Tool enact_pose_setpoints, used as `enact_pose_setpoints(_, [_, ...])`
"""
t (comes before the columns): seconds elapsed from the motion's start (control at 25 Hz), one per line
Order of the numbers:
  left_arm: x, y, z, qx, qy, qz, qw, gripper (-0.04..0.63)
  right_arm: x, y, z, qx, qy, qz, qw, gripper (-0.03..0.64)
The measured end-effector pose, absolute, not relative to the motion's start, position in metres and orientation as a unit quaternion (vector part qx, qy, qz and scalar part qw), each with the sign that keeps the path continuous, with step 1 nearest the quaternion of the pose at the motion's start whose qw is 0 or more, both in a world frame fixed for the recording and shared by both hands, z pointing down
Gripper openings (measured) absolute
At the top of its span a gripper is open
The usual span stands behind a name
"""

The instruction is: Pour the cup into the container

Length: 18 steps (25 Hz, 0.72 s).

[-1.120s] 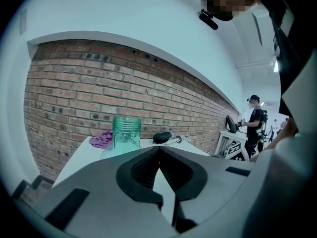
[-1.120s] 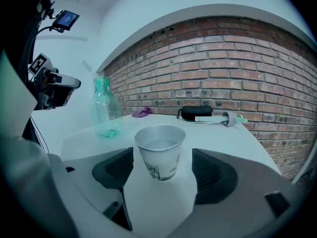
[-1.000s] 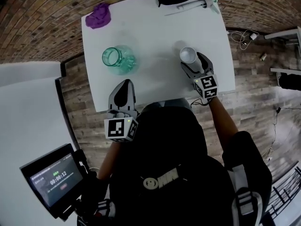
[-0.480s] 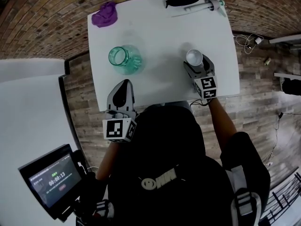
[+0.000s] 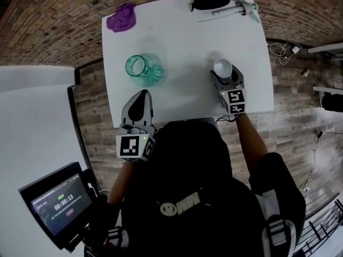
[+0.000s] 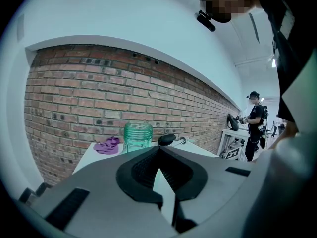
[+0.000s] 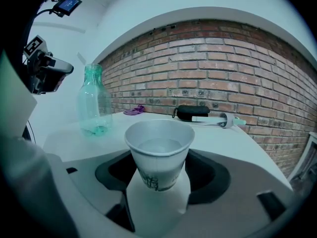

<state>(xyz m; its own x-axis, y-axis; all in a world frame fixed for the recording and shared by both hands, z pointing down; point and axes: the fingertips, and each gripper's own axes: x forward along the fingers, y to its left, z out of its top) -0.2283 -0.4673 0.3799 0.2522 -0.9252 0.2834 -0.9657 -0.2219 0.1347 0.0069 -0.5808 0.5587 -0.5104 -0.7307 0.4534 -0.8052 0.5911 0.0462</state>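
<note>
White table (image 5: 182, 42) up top in the head view, and the cup (image 5: 222, 65), liquid in it, stands right of centre, squarely between the jaws of my right gripper (image 5: 225, 75); they've just been closing, with a gap showing on either side. Left of centre sits the green container (image 5: 142, 68), well apart from the cup, and my left gripper (image 5: 142, 96) is below it, jaws together, empty.

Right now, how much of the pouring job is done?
Nothing is poured yet: the cup holds water and stands on the table. In hand: the right gripper sits around it, jaws just closing, not squeezing yet. Left to do: grip, lift, tip into the green bottle. The left gripper is shut, empty.
</note>
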Motion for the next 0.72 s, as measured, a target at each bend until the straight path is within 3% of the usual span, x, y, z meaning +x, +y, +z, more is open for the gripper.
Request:
enact_pose_setpoints(0.44, [-0.256,-0.478,0.377,0.750,-0.651,0.067,0.101,0.002,0.001,-0.578,0.533,0.438,-0.875,0.072,0.195,0.310])
enact_pose_setpoints(0.52, [-0.253,-0.486,0.380,0.758,-0.641,0.060,0.107,0.219,-0.004,-0.577,0.518,0.433,-0.880,0.066,0.183,0.310])
enact_pose_setpoints(0.56, [-0.250,-0.492,0.381,0.763,-0.635,0.059,0.108,0.291,-0.007,-0.577,0.509,0.430,-0.883,0.063,0.176,0.310])
enact_pose_setpoints(0.64, [-0.248,-0.502,0.384,0.766,-0.632,0.066,0.100,0.365,-0.012,-0.577,0.492,0.427,-0.887,0.057,0.165,0.310])
enact_pose_setpoints(0.72, [-0.252,-0.511,0.386,0.761,-0.640,0.074,0.083,0.382,-0.017,-0.575,0.478,0.422,-0.891,0.053,0.160,0.310])
